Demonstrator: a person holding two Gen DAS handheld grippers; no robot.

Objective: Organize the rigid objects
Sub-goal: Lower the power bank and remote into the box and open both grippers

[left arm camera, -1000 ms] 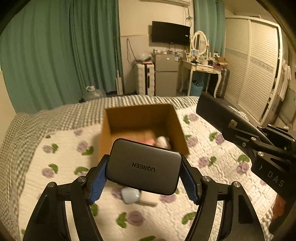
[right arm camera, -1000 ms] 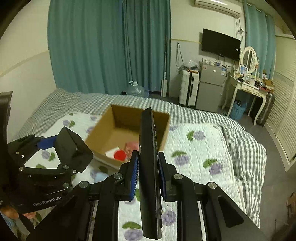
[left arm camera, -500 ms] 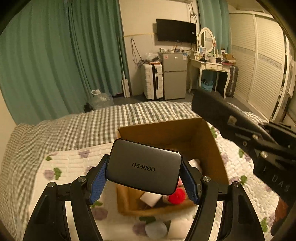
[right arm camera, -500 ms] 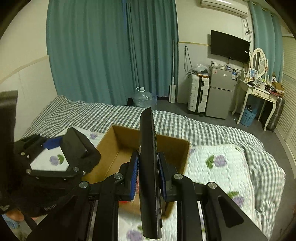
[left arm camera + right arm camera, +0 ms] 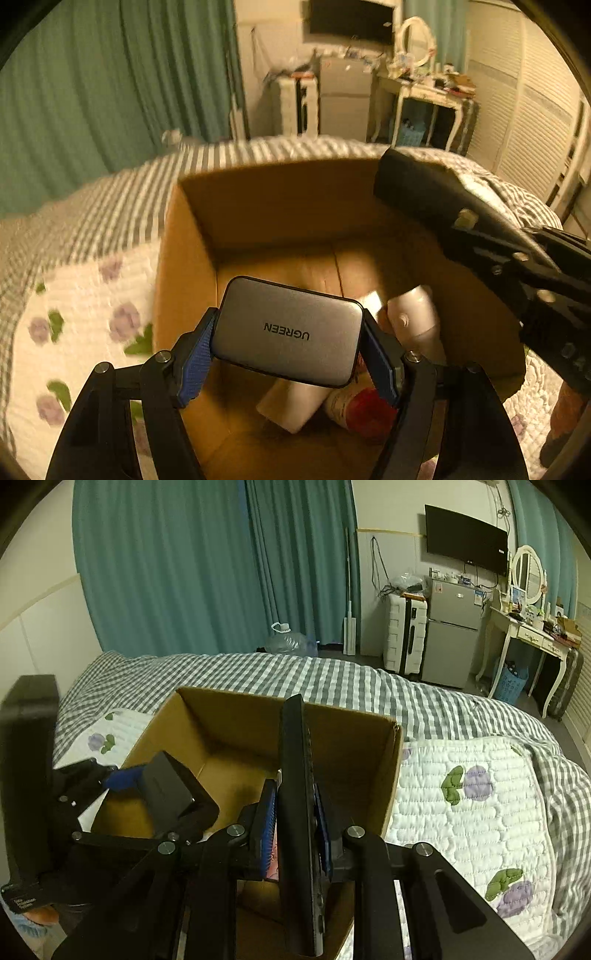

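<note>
Cardboard box (image 5: 184,295) is sitting on the bed; over it, the left gripper (image 5: 288,350) is clamping a grey UGREEN charger (image 5: 286,330), the right gripper (image 5: 295,830) pinching a black remote (image 5: 295,812).

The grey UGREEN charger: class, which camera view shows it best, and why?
The left wrist view. There the UGREEN charger faces the camera, logo legible, between the left gripper pads above the cardboard box. The right wrist view shows only its dark end.
</note>
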